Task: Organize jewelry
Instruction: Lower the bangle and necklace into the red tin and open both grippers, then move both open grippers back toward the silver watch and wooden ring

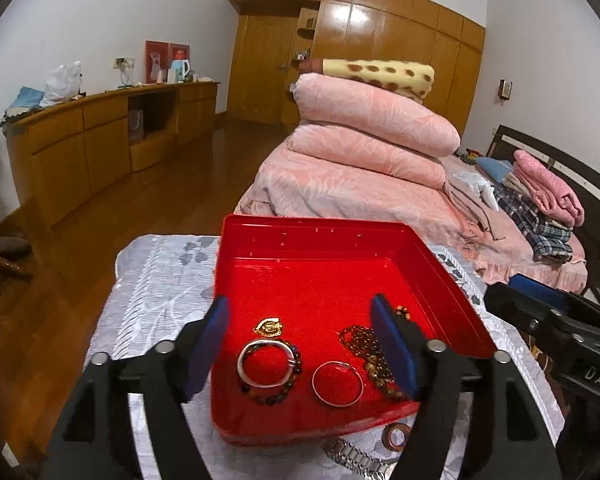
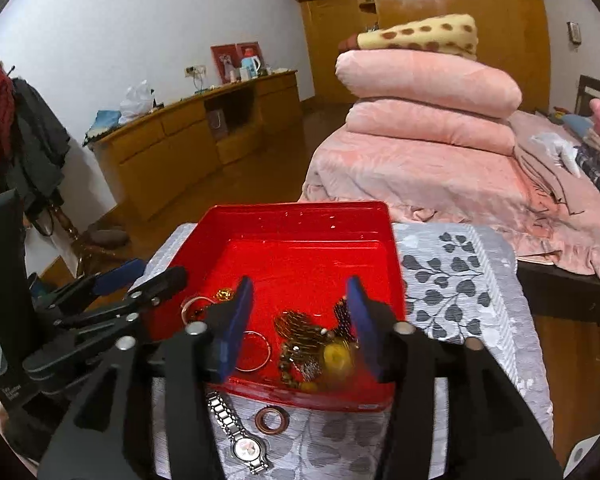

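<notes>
A red tray [image 1: 340,248] is set on a grey leaf-patterned cloth [image 2: 452,288], and the jewelry is gathered at its near end. In the left wrist view a white bangle ringed by dark beads [image 1: 269,366] is seen at the centre, a thin silver hoop [image 1: 337,383] at about 4 o'clock from it, and a gold pendant [image 1: 269,327] at 12 o'clock. A brown bead strand [image 1: 370,354] is partly covered by the gripper's finger. In the right wrist view a yellow piece [image 2: 337,356] is blurred and cannot be made out clearly.

Outside the tray, on the cloth, a steel wristwatch [image 2: 240,436] and a copper-coloured ring [image 2: 274,419] are laid; in the left view both are cut off by the tray edge and a finger.

The left gripper [image 1: 302,346] is held spread over the tray, nothing clamped. The right gripper [image 2: 300,330] is likewise parted, nothing pressed by its pads.

Beyond, pink folded bedding [image 1: 364,136] is stacked at 12 o'clock.
</notes>
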Available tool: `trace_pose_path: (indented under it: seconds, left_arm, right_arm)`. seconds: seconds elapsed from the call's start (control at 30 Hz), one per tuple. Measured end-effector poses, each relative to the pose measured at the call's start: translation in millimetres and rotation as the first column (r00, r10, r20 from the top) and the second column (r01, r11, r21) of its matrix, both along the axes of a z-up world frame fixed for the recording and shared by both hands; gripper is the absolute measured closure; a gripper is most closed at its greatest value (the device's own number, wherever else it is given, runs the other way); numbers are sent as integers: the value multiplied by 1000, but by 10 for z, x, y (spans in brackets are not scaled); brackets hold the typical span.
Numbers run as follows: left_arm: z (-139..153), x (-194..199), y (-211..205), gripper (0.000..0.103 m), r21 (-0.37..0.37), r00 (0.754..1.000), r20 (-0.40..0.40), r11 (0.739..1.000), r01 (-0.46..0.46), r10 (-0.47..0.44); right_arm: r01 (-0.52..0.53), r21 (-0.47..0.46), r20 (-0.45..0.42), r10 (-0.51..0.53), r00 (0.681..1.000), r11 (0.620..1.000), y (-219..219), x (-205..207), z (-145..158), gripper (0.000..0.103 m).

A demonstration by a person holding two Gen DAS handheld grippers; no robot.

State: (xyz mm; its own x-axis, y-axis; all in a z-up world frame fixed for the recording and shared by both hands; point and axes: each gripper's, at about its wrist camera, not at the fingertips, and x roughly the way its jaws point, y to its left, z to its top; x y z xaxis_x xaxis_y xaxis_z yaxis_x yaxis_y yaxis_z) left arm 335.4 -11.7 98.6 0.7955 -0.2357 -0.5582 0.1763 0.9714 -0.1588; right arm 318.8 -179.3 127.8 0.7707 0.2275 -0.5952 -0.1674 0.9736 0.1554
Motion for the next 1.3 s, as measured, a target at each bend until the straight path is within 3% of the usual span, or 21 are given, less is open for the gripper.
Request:
trace_pose_path:
  seconds: [0.27,0.57,0.83,1.07,1.3]
  left_arm:
    - [29,-438,134,12,49,998,45,998,-36,34]
    - [-162,-850,220,8,64,998,15,996,-56,56]
    - [-395,-979,245,8,92,997,-43,994,-57,61]
    - [-571,-1013,256,8,129,994,-90,990,-55,67]
    - [-666,-989,378,8,109,986,-139,991,-76,91]
  right_arm:
    - [6,1,14,-6,1000,1000,-115,-446,-98,25]
    - [-6,-19,-25,5,1000,1000,-95,-820,-351,19]
    - [-46,-36,-85,43,995,998,54,-906,-627,20]
    - [-99,-38,-146,93,985,994,255,-866,-825,29]
    - [-149,-35,-201,139,970,988,397,-791,-953,41]
